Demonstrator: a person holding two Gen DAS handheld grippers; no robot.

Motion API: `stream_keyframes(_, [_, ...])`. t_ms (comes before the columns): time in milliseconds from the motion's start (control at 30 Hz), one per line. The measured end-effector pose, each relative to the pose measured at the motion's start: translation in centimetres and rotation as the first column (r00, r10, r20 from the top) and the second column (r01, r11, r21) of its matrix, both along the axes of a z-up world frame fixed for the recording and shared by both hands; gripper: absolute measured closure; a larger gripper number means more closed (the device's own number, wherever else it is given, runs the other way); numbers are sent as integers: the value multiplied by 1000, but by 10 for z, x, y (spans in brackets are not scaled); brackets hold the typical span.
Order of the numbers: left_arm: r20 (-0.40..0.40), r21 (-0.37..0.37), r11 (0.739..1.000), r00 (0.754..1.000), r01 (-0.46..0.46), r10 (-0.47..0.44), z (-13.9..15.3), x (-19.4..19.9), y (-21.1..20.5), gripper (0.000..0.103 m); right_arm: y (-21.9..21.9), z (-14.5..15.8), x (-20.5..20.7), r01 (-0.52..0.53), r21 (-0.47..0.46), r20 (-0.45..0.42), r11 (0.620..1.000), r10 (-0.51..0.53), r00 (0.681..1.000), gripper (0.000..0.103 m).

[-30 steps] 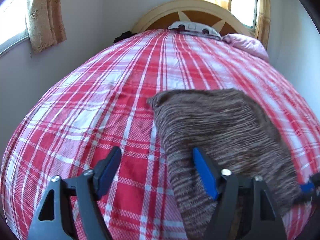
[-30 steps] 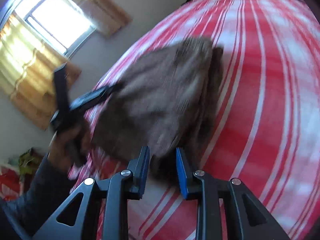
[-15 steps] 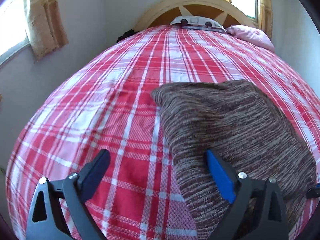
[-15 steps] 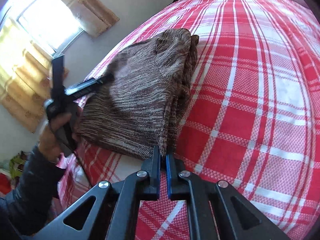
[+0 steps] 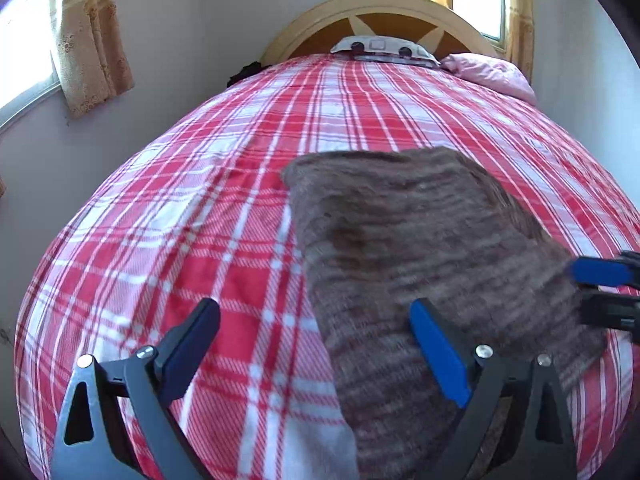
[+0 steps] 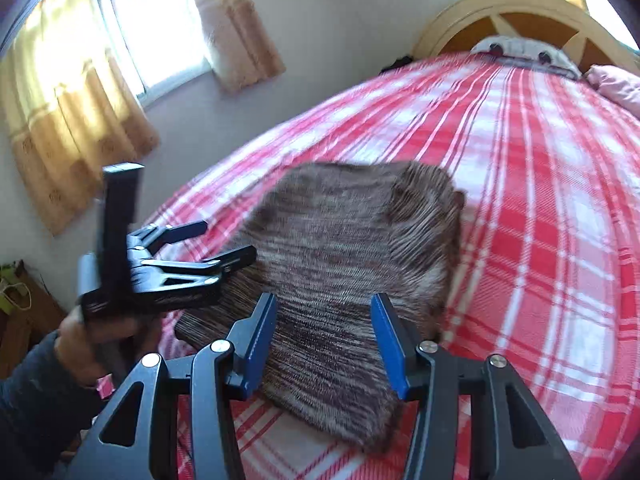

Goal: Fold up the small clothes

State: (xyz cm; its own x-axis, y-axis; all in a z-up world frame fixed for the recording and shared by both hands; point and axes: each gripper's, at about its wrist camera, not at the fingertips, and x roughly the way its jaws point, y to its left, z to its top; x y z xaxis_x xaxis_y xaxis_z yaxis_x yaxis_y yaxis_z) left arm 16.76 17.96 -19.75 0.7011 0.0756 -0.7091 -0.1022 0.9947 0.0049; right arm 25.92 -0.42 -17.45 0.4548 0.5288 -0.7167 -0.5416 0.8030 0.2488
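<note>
A brown striped knit garment [image 5: 420, 248] lies folded flat on the red plaid bed cover [image 5: 180, 240]. My left gripper [image 5: 314, 320] stands wide open over the garment's near left edge, one finger above the cover, the other above the knit, gripping nothing. In the right wrist view the left gripper [image 6: 226, 240] is held by a hand at the garment's left side. My right gripper [image 6: 324, 312] hovers over the garment's [image 6: 352, 248] near end with its jaws opening. The knit shows between its fingers, but the pads do not press it. Its blue fingertips [image 5: 596, 272] show at the right edge.
A rounded wooden headboard [image 5: 384, 12] with a grey-white pillow [image 5: 380, 46] and a pink pillow [image 5: 492, 72] closes the far end. Curtained windows [image 6: 132, 40] and a wall [image 5: 180, 20] run along the left. Bare cover spreads left and right of the garment.
The right gripper, shut on the garment's near edge half a second ago, has let go, opened and lifted back. The garment now lies flat. The left gripper has spread wider and shifted.
</note>
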Motion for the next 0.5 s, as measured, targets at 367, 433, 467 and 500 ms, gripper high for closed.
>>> stream_keyframes(367, [7,-103,994,999,-45,46,-6,-22,5,4,-18,-13,-8,32,-12,-1,999,-32,999,53])
stream_keyframes(433, [19,-85,996,999,-41,42,1,-30,2,4,-21,-14,-12,46,-13,2,999,-46,999,53])
stream_keyframes(467, [27,-78,996,999,-41,43,5,-34,2,4,-22,-14,-19,49,-14,5,999,-49,999,53])
stream_keyframes(500, [37,-77,996,998,-43,46,9,-39,2,4,-22,-14,-21,54,-13,7,998,-54,999,53])
